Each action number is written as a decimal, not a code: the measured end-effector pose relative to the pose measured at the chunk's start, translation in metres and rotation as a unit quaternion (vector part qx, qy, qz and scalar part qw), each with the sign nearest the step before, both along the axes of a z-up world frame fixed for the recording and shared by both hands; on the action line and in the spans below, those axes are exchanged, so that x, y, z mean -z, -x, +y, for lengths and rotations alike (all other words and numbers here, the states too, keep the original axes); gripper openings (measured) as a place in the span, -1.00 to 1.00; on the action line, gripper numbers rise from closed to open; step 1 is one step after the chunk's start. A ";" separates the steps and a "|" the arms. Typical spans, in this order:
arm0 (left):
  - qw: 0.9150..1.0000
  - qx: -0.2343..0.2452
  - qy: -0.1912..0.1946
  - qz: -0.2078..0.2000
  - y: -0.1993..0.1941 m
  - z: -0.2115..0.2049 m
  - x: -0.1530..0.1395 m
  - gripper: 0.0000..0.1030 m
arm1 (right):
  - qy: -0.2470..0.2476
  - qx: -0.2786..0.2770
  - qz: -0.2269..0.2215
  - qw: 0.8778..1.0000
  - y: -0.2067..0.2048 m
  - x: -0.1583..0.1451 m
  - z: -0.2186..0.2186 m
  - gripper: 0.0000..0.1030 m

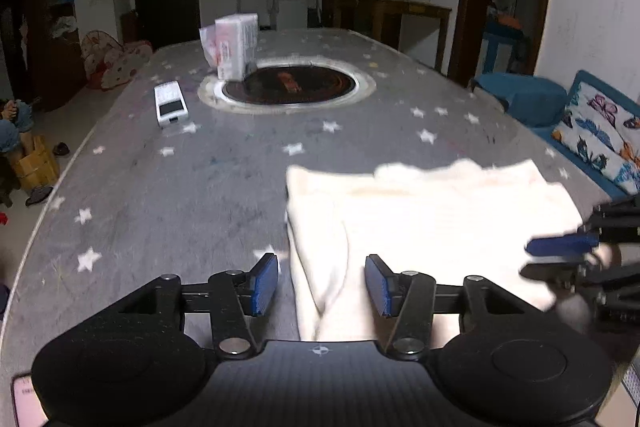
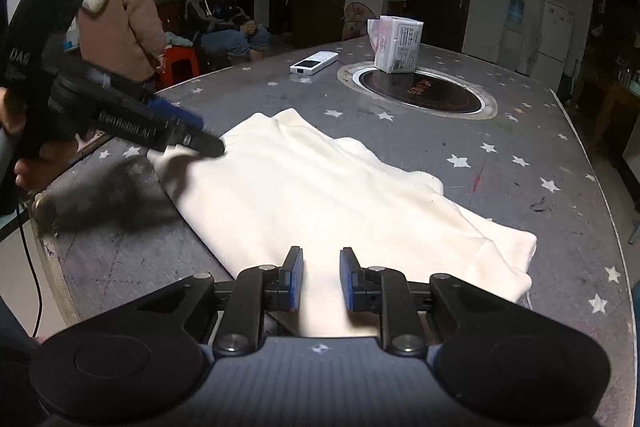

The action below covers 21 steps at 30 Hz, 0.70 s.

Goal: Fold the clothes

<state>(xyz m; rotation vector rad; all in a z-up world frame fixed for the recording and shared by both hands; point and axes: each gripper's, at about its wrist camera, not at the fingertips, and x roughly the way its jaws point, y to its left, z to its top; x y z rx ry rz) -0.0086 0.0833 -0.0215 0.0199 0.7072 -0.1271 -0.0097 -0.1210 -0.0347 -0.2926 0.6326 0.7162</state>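
A cream-white garment (image 2: 320,195) lies folded flat on the grey star-patterned table (image 2: 520,131); it also shows in the left wrist view (image 1: 432,219). My left gripper (image 1: 321,285) is open, its blue pads straddling the garment's near left edge. It appears in the right wrist view (image 2: 192,135) at the garment's far left corner. My right gripper (image 2: 321,279) is open just above the garment's near edge, nothing between the pads. It shows at the right edge of the left wrist view (image 1: 560,247).
A round black hotplate (image 1: 290,87) is set in the table's middle, with a white box (image 1: 236,45) at its rim and a white remote (image 1: 171,103) beside it. Two people (image 2: 120,23) are beyond the table's left side. A blue sofa (image 1: 592,123) stands on the right.
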 end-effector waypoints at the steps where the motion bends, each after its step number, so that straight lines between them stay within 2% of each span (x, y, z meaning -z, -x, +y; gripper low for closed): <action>1: 1.000 -0.001 0.002 0.003 0.001 0.000 0.001 0.02 | 0.000 0.001 -0.002 1.000 0.000 -0.002 0.000 -0.63; 6: 0.999 -0.013 0.021 0.025 -0.002 0.004 0.006 0.02 | -0.005 -0.013 -0.020 1.000 0.009 -0.012 0.004 -0.62; 11: 0.999 -0.019 0.024 0.040 -0.003 0.003 0.009 0.00 | 0.001 -0.009 -0.007 1.000 0.005 -0.001 0.003 -0.58; 15: 0.998 -0.023 0.036 0.052 -0.004 0.003 0.008 -0.15 | -0.005 -0.001 0.003 1.000 0.000 0.000 -0.002 -0.47; 21: 0.997 -0.024 0.029 0.060 0.001 -0.003 0.006 -0.15 | -0.004 -0.003 0.011 1.000 -0.004 0.001 -0.008 -0.47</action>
